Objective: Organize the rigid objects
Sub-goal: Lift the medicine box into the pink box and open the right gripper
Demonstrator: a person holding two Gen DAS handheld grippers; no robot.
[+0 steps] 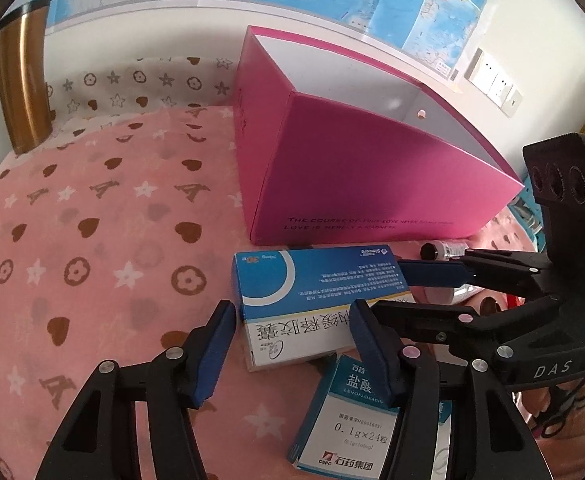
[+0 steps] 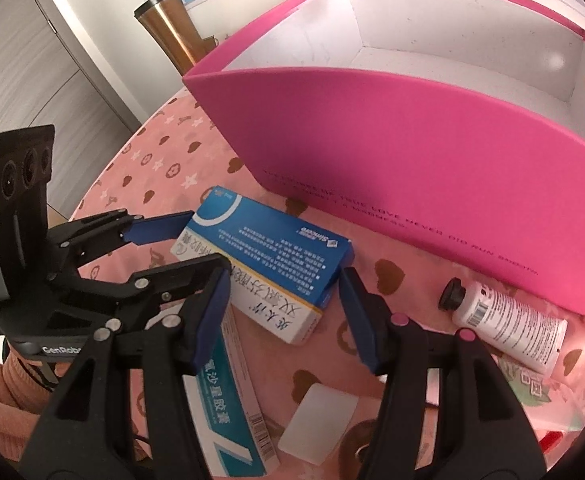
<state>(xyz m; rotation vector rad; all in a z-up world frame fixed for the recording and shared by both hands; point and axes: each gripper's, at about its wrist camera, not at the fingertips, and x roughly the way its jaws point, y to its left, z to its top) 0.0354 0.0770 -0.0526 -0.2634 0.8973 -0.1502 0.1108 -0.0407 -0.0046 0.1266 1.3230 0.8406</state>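
Magenta box point(image 1: 372, 168), heart-patterned pink cloth point(image 1: 92, 200)

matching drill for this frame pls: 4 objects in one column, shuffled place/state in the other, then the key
Things:
1. pink box
2. tumbler
3. bottle
4. blue carton

Places or states:
A. lying on its side at the foot of the big container
B. between both grippers' open jaws
C. standing upright at the far edge of the cloth
D. open at the top, white inside

Pairs: 1-D, 2-C, 3-A, 4-B
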